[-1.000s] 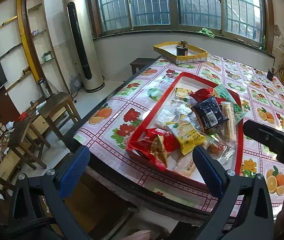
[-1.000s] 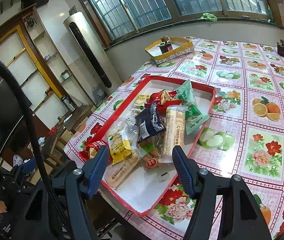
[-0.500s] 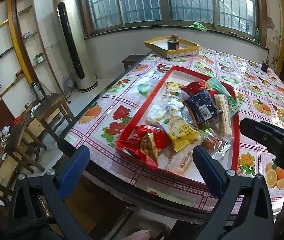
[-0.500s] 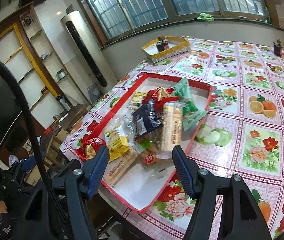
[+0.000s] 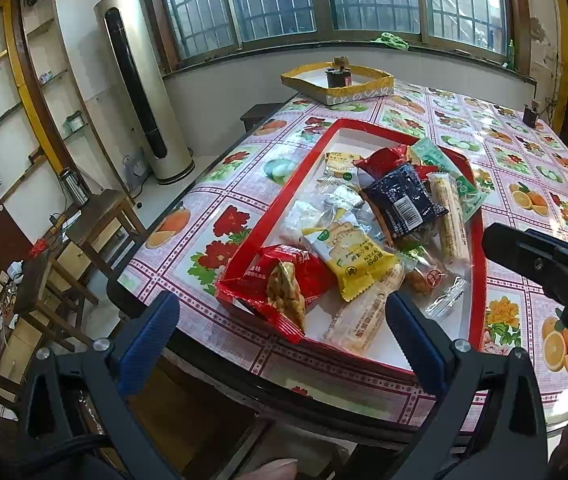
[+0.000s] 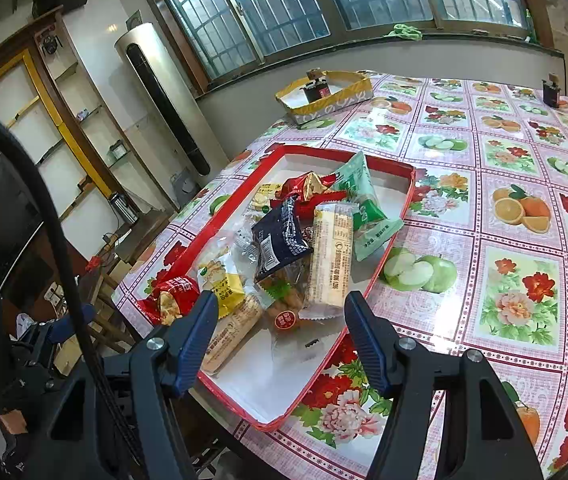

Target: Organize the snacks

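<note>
Snacks are all heaped in a red tray (image 5: 268, 216) near the corner of the surface (image 6: 516, 240), which has a fruit-and-flower cloth on it. In the pile there's a red packet (image 5: 284, 280) hanging over the tray's near rim, a yellow packet (image 5: 348, 256) next to it, a dark blue packet (image 6: 280, 236) up on top, a long pale bar (image 6: 330, 256) beside that, and a green packet (image 6: 364, 208) poking over the far-side rim. Left gripper (image 5: 280, 332) hangs off the surface edge, just short of the tray, fingers spread wide, nothing in them. Right gripper (image 6: 280, 332) is over the near end of the tray, fingers also spread and holding nothing. A yellow box (image 6: 332, 96) sits well apart, by the window.
</note>
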`<act>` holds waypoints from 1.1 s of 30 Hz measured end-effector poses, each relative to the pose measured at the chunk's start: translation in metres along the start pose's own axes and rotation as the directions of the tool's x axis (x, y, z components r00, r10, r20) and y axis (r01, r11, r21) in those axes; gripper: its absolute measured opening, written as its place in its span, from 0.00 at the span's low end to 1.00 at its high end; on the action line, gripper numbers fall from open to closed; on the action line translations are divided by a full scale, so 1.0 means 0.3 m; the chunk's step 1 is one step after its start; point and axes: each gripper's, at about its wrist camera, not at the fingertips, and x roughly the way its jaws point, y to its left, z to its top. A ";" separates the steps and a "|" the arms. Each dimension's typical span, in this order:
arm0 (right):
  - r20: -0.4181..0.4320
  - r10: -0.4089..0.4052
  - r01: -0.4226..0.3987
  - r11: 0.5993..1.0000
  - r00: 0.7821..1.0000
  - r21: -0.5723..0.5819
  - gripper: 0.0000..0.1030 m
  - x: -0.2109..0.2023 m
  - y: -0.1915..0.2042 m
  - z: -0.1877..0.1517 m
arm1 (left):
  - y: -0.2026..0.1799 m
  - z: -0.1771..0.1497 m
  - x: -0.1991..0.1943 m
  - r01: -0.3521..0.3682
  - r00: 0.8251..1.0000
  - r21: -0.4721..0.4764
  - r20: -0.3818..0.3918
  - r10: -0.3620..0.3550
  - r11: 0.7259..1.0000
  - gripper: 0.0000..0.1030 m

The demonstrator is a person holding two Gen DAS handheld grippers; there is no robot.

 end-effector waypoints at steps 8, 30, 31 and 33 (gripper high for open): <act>-0.003 -0.007 0.007 1.000 1.000 -0.007 0.64 0.007 0.010 -0.001 | 0.012 -0.007 0.017 0.009 1.000 -0.015 -0.020 -0.009 1.000 0.99; 0.008 -0.017 0.017 1.000 1.000 -0.023 0.64 0.002 0.041 -0.001 | 0.023 -0.015 0.016 0.005 1.000 -0.017 -0.021 -0.005 1.000 0.99; 0.008 -0.017 0.017 1.000 1.000 -0.024 0.64 0.002 0.042 -0.001 | 0.026 -0.015 0.015 0.010 1.000 -0.019 -0.023 -0.011 1.000 0.99; 0.008 -0.019 0.019 0.999 1.000 -0.026 0.64 0.004 0.043 -0.001 | 0.026 -0.014 0.011 0.015 1.000 -0.017 -0.021 -0.015 1.000 0.99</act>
